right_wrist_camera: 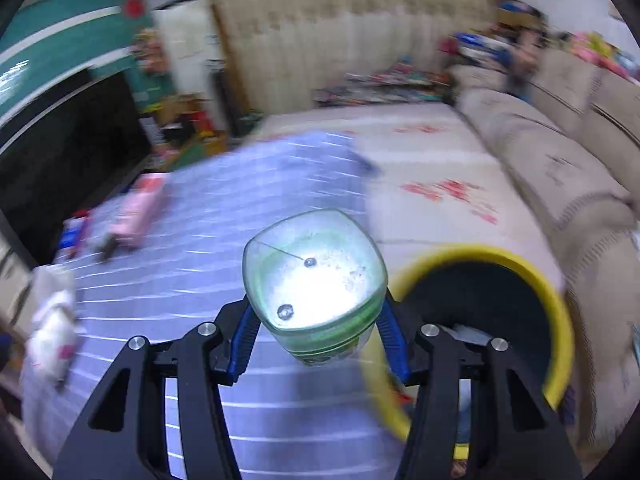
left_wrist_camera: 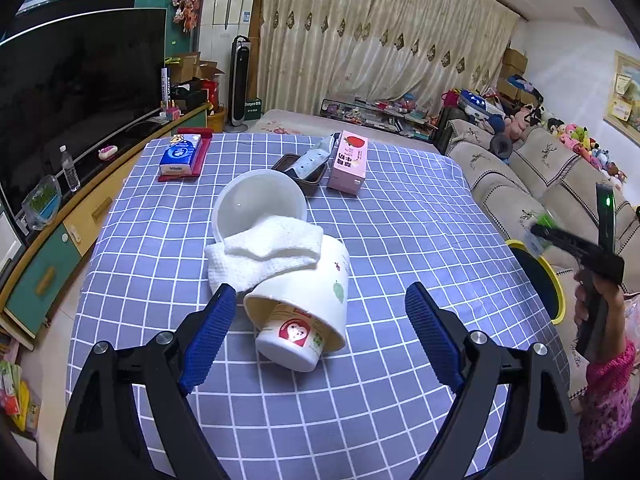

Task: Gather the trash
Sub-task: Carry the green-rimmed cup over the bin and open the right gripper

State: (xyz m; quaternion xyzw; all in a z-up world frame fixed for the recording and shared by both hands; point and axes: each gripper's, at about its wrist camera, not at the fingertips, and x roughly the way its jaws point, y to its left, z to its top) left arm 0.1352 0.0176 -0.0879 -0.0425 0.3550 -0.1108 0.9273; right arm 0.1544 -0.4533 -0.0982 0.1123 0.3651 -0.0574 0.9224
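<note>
The tabletop (left_wrist_camera: 400, 240), spread with a blue-and-white checked cloth, fills most of the left wrist view. Beside its right edge stands a dark trash bin with a yellow rim (right_wrist_camera: 520, 264), close against a beige sofa (left_wrist_camera: 520, 184).

Near the middle of the tabletop a white bowl (left_wrist_camera: 256, 196) lies tipped on its side, with a folded white towel (left_wrist_camera: 264, 252) draped against its mouth and over a large white paper cup (left_wrist_camera: 316, 292) that also lies on its side. A smaller cup with a red label (left_wrist_camera: 292, 340) sits nested in that cup's open mouth, bottom facing the camera. Farther back are a pink milk carton (left_wrist_camera: 348, 164), a dark brown tray (left_wrist_camera: 296, 172) holding a grey pouch, and a blue tissue pack (left_wrist_camera: 180, 152) on a red mat.

The left hand-held gripper (left_wrist_camera: 320, 336) hovers with its blue pads spread wide, the nested cups lying between and just ahead of them; the pads touch neither cup.

The right hand-held gripper (right_wrist_camera: 316, 336) is clamped on a clear green-tinted plastic bottle (right_wrist_camera: 316, 280), its bottom toward the camera, held above the tabletop's edge just beside the bin's rim. The background of this view is smeared by motion blur.
</note>
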